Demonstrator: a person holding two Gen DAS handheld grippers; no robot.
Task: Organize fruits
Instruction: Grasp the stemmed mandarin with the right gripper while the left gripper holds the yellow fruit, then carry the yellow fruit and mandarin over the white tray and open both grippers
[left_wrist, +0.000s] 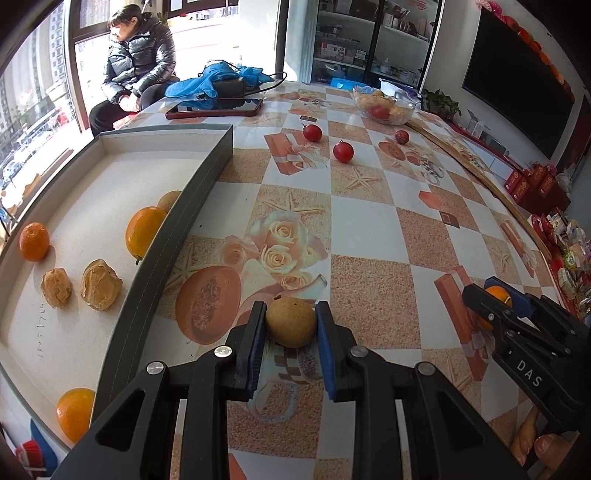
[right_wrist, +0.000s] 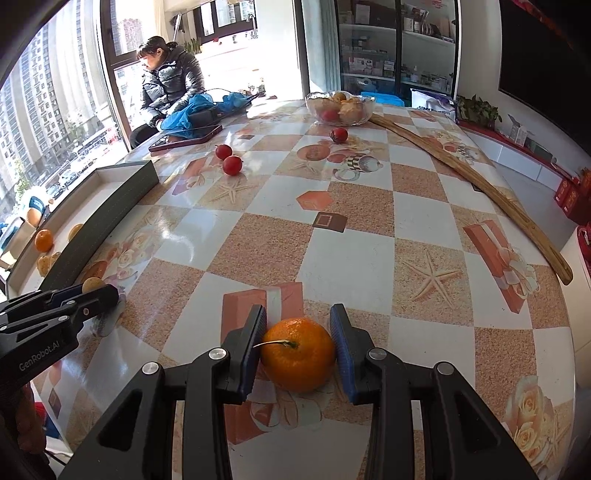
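My left gripper (left_wrist: 290, 317) is shut on a small brown pear (left_wrist: 290, 323) just above the table, right of the grey tray (left_wrist: 207, 170). The tray holds several oranges (left_wrist: 144, 230) and two walnuts (left_wrist: 100, 284). My right gripper (right_wrist: 297, 332) is shut on an orange (right_wrist: 298, 354) with a stem, low over the table; it also shows in the left wrist view (left_wrist: 496, 299). Three red fruits (left_wrist: 342, 151) lie loose further back. A glass bowl (left_wrist: 384, 105) with more fruit stands at the far side.
A phone (left_wrist: 214, 108) and blue cloth (left_wrist: 221, 79) lie at the far left of the table. A long wooden stick (right_wrist: 469, 184) lies along the right edge. A person (left_wrist: 136, 62) sits by the window beyond the table.
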